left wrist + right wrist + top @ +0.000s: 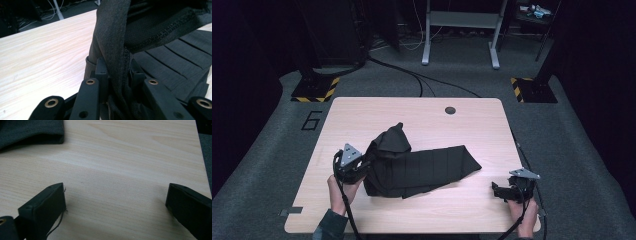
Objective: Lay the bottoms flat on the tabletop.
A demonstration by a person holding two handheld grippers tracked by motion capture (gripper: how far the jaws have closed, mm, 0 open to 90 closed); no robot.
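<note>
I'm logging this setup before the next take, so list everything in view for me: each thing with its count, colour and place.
pleated garment: one, black, lying mid-table, its left end lifted and bunched
table: one, light wood, centre of the floor, with a round dark hole near its far edge
carpet: one, grey, all around the table
number 6 marking: one, black, on the carpet left of the table
hazard-striped bases: two, black and yellow, beyond the far corners
metal frame: one, grey, at the back
floor cables: several, black, behind the table
left gripper: one, black, shut on the pleated garment at its left end
right gripper: one, black, open above bare table at the near right
</note>
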